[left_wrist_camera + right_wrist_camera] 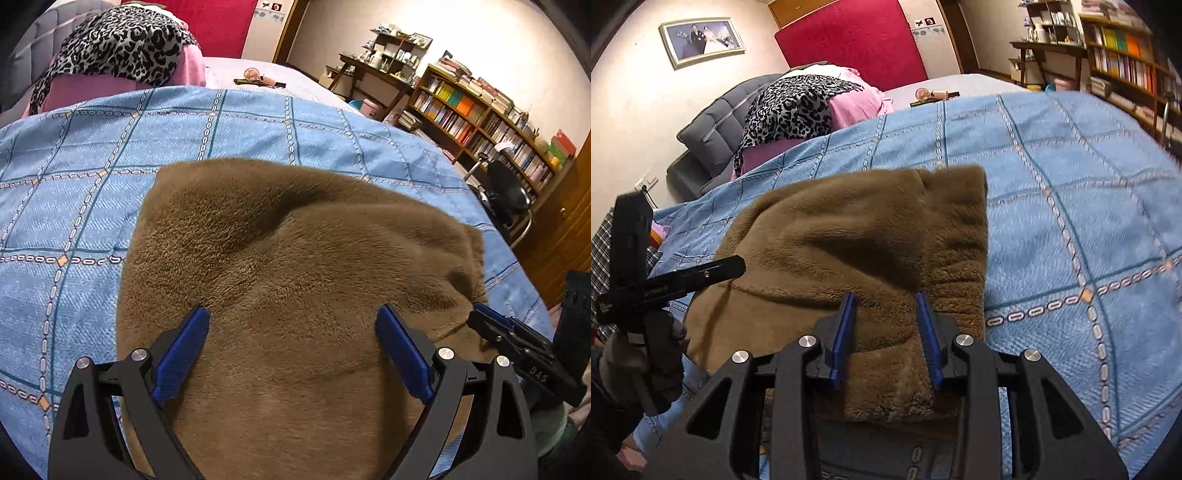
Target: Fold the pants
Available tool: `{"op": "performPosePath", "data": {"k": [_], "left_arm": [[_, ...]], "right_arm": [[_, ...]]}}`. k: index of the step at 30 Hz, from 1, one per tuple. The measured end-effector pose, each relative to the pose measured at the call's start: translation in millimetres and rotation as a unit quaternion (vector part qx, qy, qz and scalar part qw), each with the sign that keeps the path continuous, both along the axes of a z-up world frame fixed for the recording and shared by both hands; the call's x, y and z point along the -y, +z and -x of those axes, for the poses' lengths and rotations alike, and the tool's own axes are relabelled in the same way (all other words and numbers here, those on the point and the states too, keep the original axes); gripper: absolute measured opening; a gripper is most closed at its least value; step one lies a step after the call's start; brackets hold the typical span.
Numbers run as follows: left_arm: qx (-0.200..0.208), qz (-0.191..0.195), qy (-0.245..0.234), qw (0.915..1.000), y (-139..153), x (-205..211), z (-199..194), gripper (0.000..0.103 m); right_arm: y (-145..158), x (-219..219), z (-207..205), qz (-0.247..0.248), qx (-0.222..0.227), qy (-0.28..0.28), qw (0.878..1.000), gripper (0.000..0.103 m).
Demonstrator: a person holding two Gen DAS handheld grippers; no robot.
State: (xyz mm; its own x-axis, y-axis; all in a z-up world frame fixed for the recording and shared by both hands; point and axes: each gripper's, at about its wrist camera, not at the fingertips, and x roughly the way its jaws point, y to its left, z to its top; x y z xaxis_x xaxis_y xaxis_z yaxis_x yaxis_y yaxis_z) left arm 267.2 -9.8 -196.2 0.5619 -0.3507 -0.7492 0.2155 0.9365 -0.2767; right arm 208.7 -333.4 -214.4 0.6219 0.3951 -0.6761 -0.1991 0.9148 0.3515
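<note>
Brown fleece pants [295,258] lie in a folded bundle on the blue checked bedspread [74,184]. My left gripper [293,314] is wide open above the near part of the pants, with nothing between its blue pads. My right gripper [886,299] shows partly closed around a thick fold of the pants [871,236] near the elastic waistband edge; fabric fills the gap between the pads. The right gripper also shows at the pants' right edge in the left wrist view [480,314]. The left gripper's side shows at the left in the right wrist view [713,271].
A leopard-print cloth [122,48] over pink fabric is piled at the head of the bed. Small items [258,77] lie on the far grey sheet. Bookshelves [480,110], a desk and a black chair [506,192] stand right of the bed. A grey headboard [713,122] is at the far left.
</note>
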Motion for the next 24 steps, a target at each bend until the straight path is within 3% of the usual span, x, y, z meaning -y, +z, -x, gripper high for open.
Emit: {"op": "performPosePath", "data": {"k": [3,10,15,19,24], "left_arm": [[0.001,-0.017,-0.002,0.9999,-3,4,-1,0.092],[-0.001,0.043,0.022,0.9988,27,-17,-19,0.092],[-0.010,0.055,0.043,0.9975,39,-19,-50,0.092],[-0.039,0.056,0.052,0.9963,29,-18,-81,0.092],[-0.054,0.049,0.053,0.9959,14,-15,-97,0.092]], "right_arm": [[1,-2,-4,0.008,-0.008,-0.001,1.000,0.034],[49,-7,-14,0.014,0.016,-0.012,1.000,0.034],[64,-10,-45,0.015,0.021,-0.031,0.999,0.034],[53,-13,-73,0.019,0.000,-0.032,0.999,0.034],[16,-5,-92,0.022,-0.034,-0.046,0.998,0.034]]}}
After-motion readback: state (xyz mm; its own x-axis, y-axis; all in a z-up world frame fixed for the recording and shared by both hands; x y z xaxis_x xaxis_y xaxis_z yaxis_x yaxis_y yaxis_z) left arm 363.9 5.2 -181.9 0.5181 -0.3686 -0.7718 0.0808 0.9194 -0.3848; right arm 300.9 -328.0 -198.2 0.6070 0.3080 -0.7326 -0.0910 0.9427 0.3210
